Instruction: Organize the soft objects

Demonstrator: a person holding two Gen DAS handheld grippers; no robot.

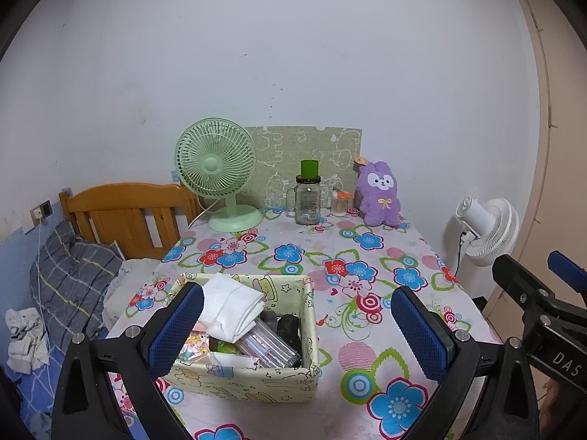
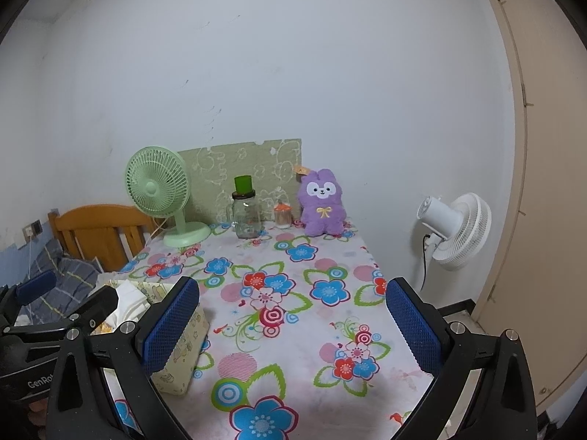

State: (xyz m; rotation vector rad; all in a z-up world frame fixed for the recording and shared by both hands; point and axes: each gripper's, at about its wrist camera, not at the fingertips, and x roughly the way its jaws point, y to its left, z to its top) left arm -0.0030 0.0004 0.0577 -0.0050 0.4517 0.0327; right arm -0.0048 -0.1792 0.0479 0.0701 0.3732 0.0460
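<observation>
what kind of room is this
Most likely a small bedroom. A wooden bed headboard with a plaid pillow stands beside a table in a floral cloth, which holds a purple plush toy, a green desk fan and a fabric storage box.

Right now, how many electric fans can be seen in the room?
2. The green fan stands on the table at its far left corner. The white fan stands beyond the table's right edge, near the wall. Others may be out of view.
</observation>
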